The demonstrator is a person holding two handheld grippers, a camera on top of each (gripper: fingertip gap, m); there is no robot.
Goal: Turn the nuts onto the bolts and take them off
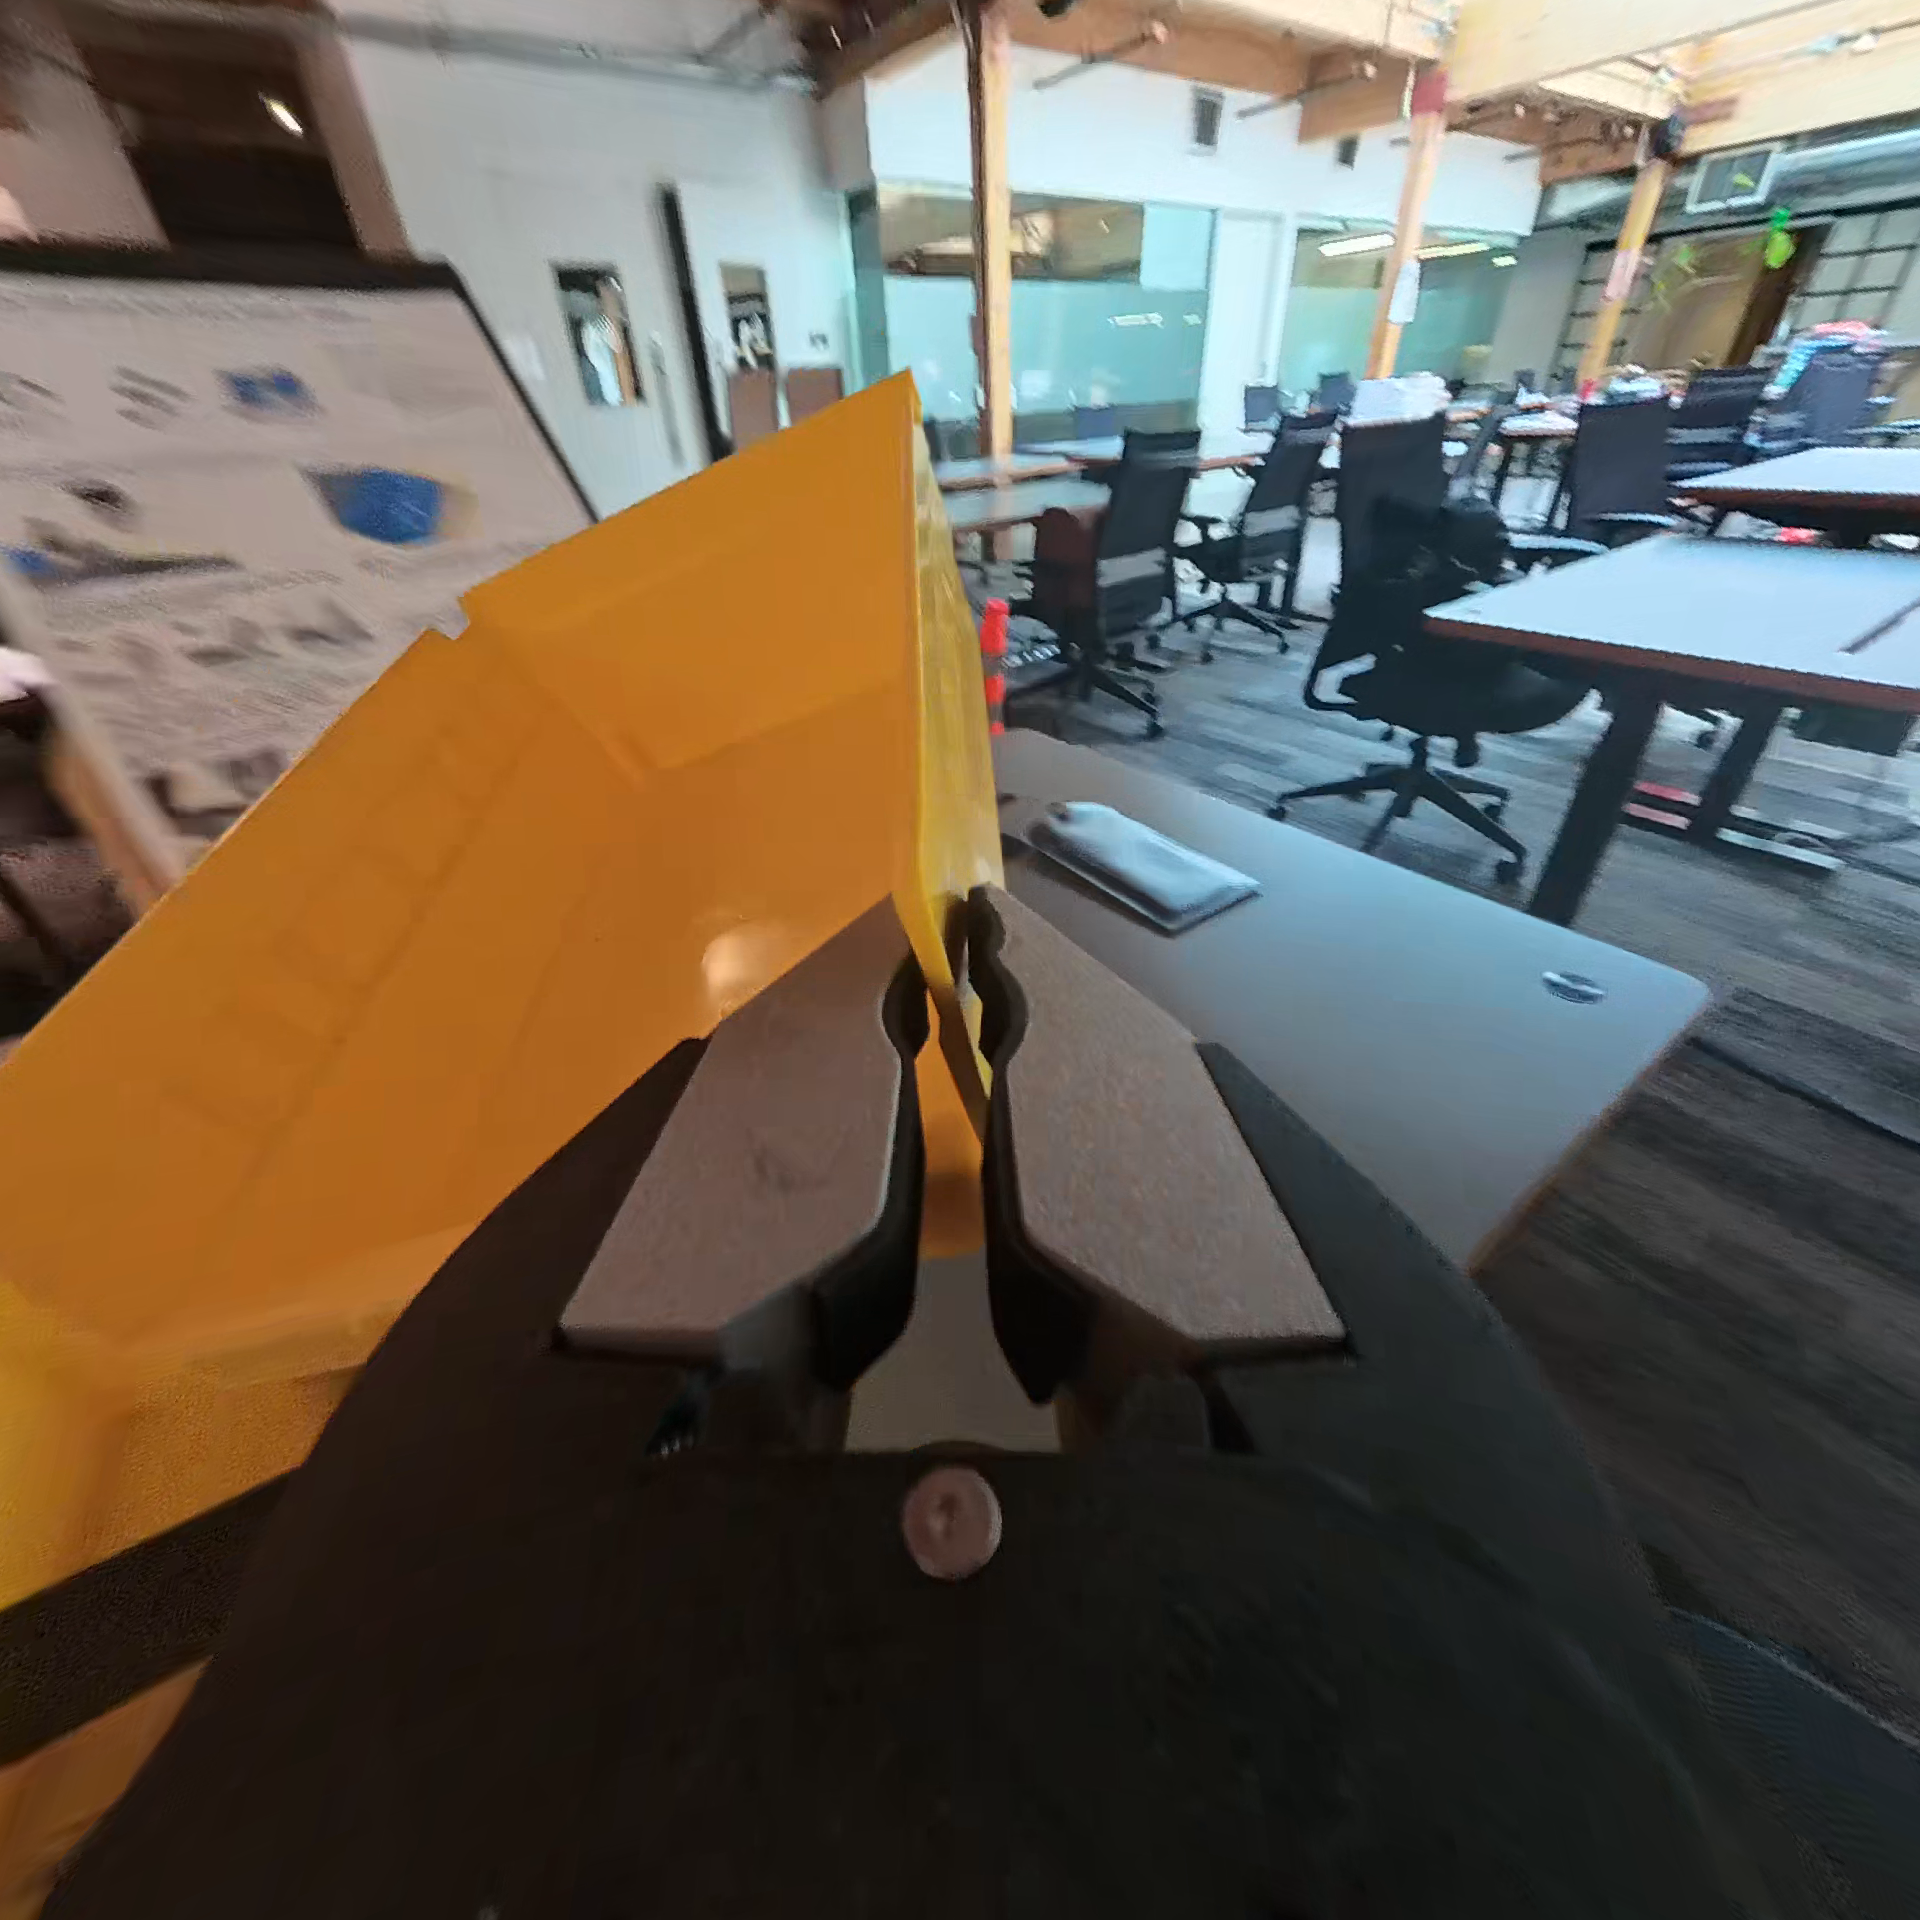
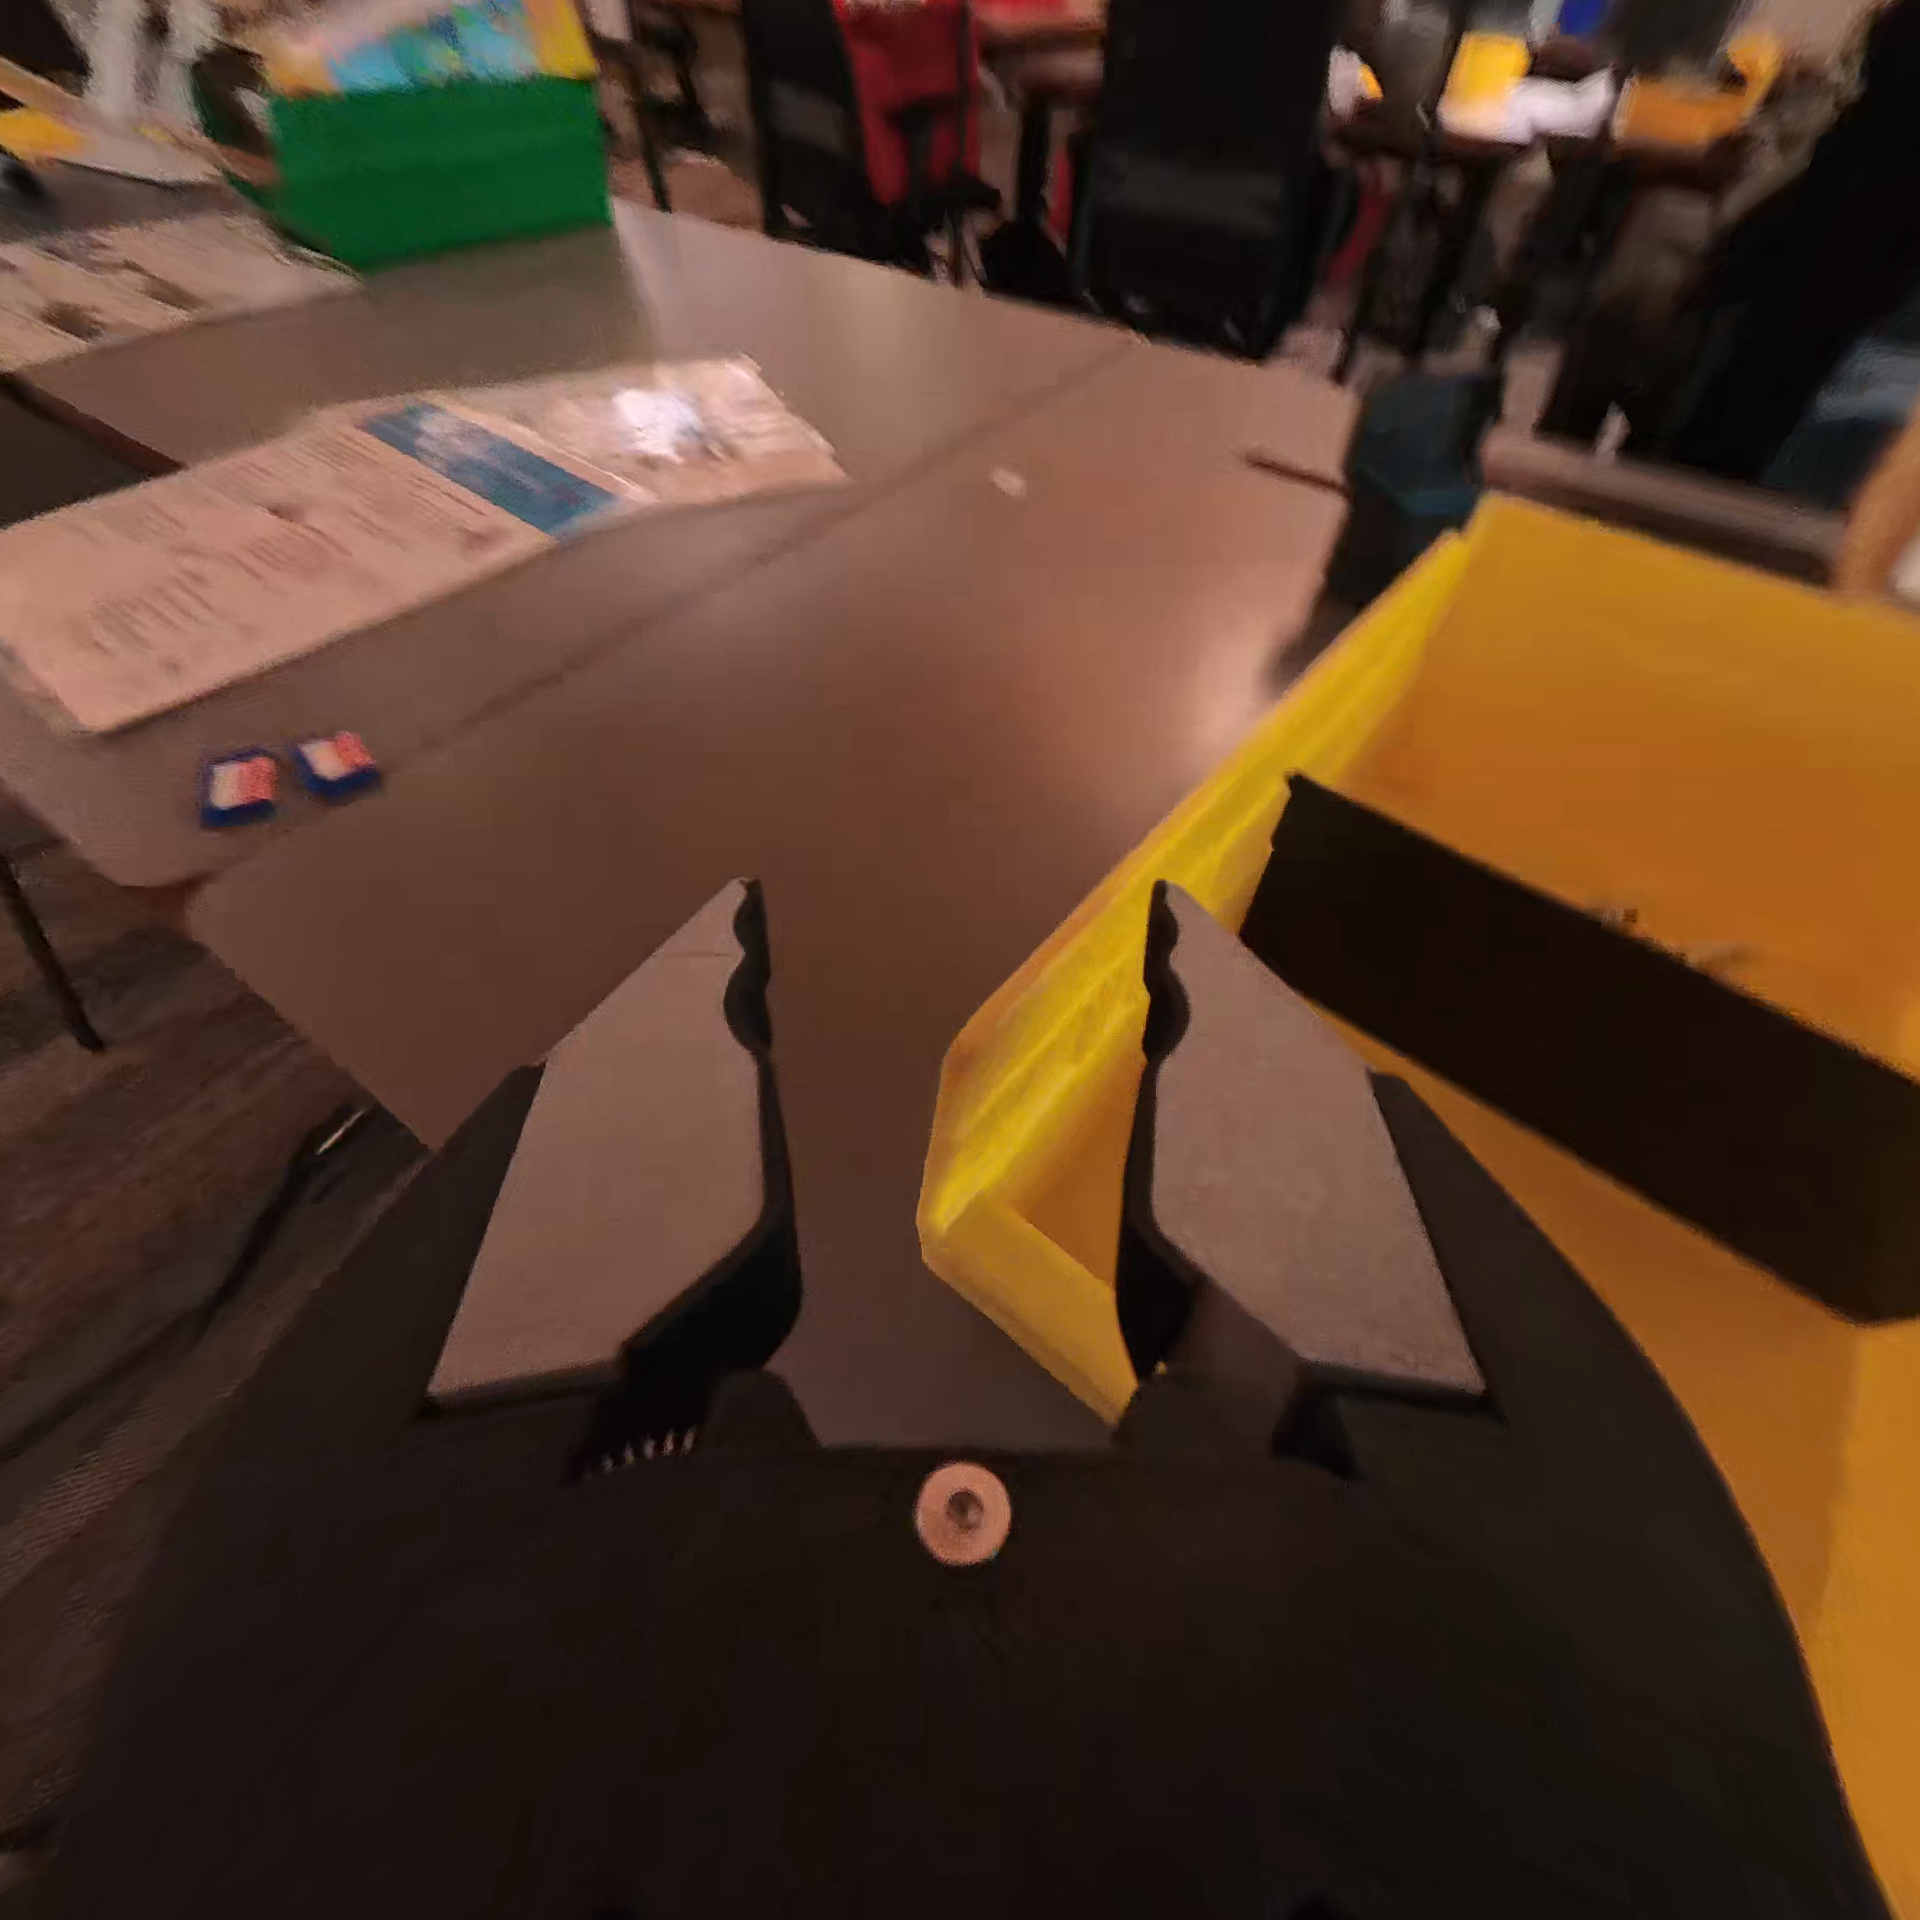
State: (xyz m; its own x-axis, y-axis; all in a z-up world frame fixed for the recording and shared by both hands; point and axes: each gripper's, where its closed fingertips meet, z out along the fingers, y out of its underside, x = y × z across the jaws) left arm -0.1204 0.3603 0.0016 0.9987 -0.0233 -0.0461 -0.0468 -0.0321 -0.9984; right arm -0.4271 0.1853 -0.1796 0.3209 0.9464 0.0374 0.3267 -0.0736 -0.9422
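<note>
Left wrist view
Left tool (image 1: pixel 961 935): closed to a narrow slit, pinching the thin wall of a yellow bin at frame centre
Yellow bin (image 1: pixel 520 883): tilted and raised off the surface, its broad smooth side filling the left half of the frame; a small notch shows on its upper edge
Bench (image 1: pixel 1403 997): dark top, right of centre, below and behind the bin; a flat grey tray-like item (image 1: pixel 1143 862) lies on it
Printed board (image 1: pixel 239 499): upper left, blurred
Background: office chairs and tables, upper right

Right wrist view
Right tool (image 2: pixel 956 914): wide apart, holding nothing, over the bench top at frame centre
Yellow bin (image 2: pixel 1621 727): right side of the frame, its near corner just beside the right finger; inside mostly bare, with a small blurred speck that cannot be identified
Black strap (image 2: pixel 1558 1039): a dark band crossing the bin's mouth, lower right
Bench (image 2: pixel 831 675): brown, bare in the middle
Printed sheets (image 2: pixel 364 540): upper left, flat on the bench
Two small blue cards (image 2: pixel 286 774): left edge of the bench
Green bin (image 2: pixel 436 166): top left, blurred

Nuts and bolts: not visible in either view; likely in the bin or out of frame
Handling estimate: small metal parts, hard, stiff, slippery; take a bolt by its head or shank, a nut across its flats
</note>
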